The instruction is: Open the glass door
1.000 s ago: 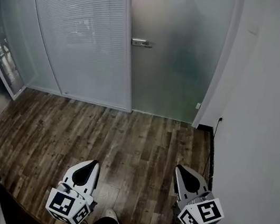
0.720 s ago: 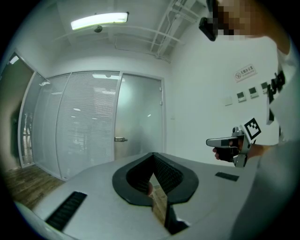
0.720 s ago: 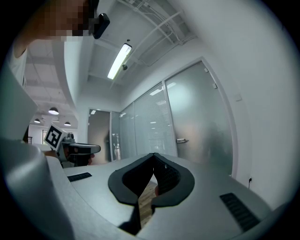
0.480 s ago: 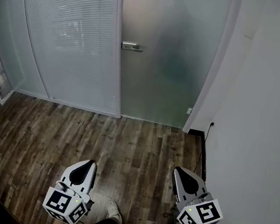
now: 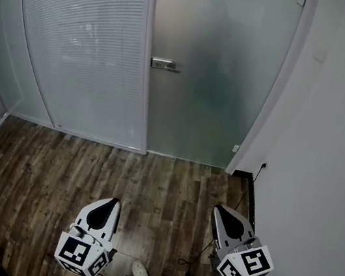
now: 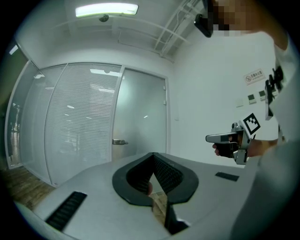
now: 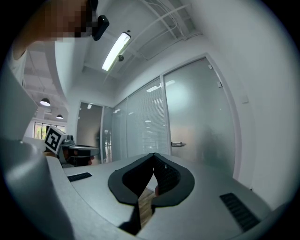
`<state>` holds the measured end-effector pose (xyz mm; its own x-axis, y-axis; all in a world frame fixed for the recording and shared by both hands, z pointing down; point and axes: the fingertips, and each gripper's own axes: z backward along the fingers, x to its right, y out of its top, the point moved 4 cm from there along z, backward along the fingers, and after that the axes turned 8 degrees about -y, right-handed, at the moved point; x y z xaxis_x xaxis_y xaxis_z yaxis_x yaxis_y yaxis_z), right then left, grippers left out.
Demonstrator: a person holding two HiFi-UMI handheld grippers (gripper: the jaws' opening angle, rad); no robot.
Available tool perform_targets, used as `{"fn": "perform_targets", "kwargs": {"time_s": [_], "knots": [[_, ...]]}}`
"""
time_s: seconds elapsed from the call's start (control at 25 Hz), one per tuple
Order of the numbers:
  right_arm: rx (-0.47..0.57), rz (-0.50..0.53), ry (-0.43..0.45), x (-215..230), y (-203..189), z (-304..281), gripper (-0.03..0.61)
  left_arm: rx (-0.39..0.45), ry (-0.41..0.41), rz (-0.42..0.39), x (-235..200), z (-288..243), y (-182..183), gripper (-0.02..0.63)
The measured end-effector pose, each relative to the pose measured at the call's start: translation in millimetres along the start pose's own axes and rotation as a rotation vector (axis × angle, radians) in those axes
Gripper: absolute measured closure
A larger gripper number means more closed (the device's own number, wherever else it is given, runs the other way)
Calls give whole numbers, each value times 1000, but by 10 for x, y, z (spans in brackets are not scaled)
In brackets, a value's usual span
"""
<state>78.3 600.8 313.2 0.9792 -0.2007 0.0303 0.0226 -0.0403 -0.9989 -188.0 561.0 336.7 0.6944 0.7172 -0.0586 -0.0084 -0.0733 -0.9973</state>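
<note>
The left claw (image 5: 111, 202) and the right claw (image 5: 219, 209) are held closed and empty above the wood floor (image 5: 74, 169), well apart from the shut glass door (image 5: 214, 88).

Head view is looking steeply down; gripper views are facing level, all sharing the far glass door (image 5: 209, 101).

The frosted glass door (image 5: 216, 76) now fills more of the upper frame. Its metal lever handle (image 5: 165, 64) sits lower, and the dark wooden plank floor (image 5: 86, 178) before it looks shorter.
</note>
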Motion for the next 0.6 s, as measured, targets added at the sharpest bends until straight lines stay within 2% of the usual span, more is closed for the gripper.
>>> {"fn": "perform_targets", "kwargs": {"time_s": [0.32,0.6], "knots": [[8,-25,-30,-137,31,-743,577,-4,15,-5,-755,-201,81,615],[-27,-28,-55,-74,-79,-998,577,-15,-15,16,-1019,-498,-3,615]]}}
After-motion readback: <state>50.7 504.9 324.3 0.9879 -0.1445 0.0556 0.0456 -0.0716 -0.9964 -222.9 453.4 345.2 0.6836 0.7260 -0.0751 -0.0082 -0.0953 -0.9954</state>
